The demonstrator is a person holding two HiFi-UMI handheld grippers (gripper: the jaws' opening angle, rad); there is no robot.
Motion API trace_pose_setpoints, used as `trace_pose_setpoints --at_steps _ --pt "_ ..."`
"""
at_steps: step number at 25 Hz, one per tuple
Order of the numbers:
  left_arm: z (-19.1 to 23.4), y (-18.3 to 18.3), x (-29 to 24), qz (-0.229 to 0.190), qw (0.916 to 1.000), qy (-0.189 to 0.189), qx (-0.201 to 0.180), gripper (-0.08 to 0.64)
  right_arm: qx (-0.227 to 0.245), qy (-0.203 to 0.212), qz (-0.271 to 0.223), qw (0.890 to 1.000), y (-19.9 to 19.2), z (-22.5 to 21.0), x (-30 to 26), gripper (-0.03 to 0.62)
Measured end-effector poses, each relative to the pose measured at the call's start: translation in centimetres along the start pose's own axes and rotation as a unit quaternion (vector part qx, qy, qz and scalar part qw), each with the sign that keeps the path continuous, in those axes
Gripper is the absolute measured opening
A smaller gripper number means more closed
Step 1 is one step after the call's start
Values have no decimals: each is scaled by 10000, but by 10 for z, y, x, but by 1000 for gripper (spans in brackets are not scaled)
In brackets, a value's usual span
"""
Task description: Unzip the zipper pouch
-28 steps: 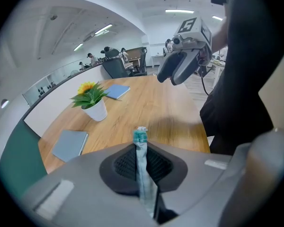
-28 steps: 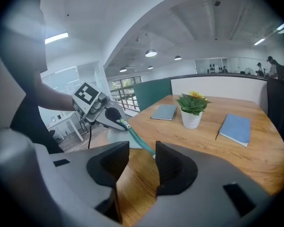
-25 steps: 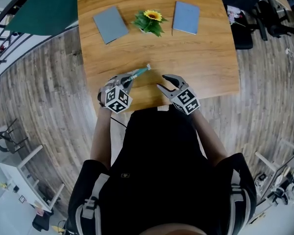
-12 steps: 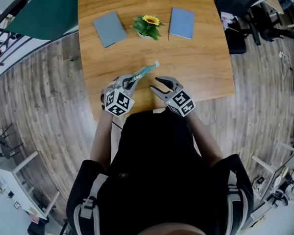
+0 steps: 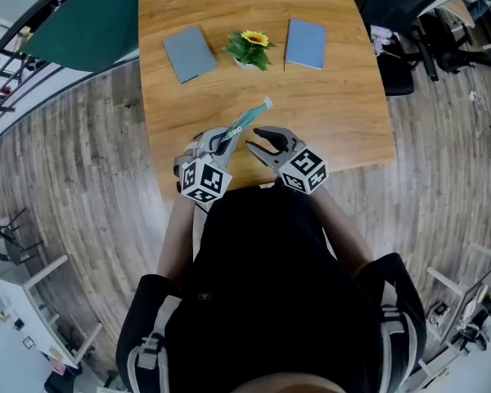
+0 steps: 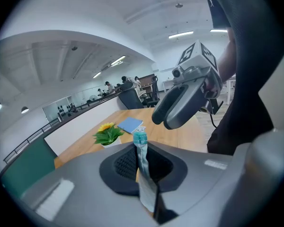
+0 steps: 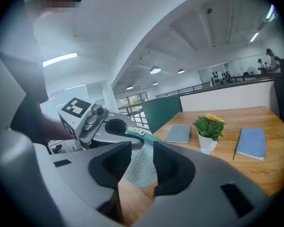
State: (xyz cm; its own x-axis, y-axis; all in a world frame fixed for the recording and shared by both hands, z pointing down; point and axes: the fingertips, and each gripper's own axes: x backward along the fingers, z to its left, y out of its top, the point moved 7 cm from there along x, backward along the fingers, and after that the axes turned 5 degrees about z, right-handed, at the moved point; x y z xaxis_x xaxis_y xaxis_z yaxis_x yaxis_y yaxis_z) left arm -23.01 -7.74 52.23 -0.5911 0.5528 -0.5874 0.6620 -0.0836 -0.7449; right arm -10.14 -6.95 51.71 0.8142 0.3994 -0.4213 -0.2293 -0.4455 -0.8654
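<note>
A slim teal and white zipper pouch [image 5: 245, 120] sticks out over the wooden table [image 5: 344, 105], held at its near end by my left gripper [image 5: 221, 141], which is shut on it. In the left gripper view the pouch [image 6: 141, 156] stands edge-on between the pressed pads. My right gripper [image 5: 256, 142] sits just right of the pouch, its jaws apart and closing. In the right gripper view the mesh side of the pouch [image 7: 141, 170] shows through the gap in my right gripper [image 7: 142, 161], and the pads do not press on it. The left gripper [image 7: 109, 129] lies just beyond.
Two grey-blue notebooks [image 5: 189, 53] [image 5: 305, 43] lie at the far side of the table, with a small potted sunflower [image 5: 250, 47] between them. The table's near edge runs just under both grippers. An office chair [image 5: 397, 23] stands to the right, on the wood floor.
My right gripper has moved left towards the pouch and its jaws have narrowed. The pouch's free end has swung further out over the table. The left gripper keeps its hold.
</note>
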Motion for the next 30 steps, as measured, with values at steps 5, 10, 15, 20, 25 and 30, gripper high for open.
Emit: trace_pose_setpoints --at_steps 5,10,15,20,25,30 --pt "-2 10 16 -47 9997 180 -141 6 325 196 -233 9990 23 15 0 141" --pt "-4 13 29 -46 9988 386 -296 6 88 543 -413 9976 29 22 -2 140" --pt "-4 12 36 -119 9980 539 -315 8 -111 771 -535 9955 33 24 -6 140" --pt "-5 12 35 -97 9977 553 -373 6 -305 997 -581 9928 38 23 -11 129" --pt "-4 13 33 -136 9978 545 -360 7 -642 1121 -665 9894 40 18 -10 114" --pt "-2 12 28 -108 9980 502 -367 8 -1017 1239 -850 9834 41 11 -6 73"
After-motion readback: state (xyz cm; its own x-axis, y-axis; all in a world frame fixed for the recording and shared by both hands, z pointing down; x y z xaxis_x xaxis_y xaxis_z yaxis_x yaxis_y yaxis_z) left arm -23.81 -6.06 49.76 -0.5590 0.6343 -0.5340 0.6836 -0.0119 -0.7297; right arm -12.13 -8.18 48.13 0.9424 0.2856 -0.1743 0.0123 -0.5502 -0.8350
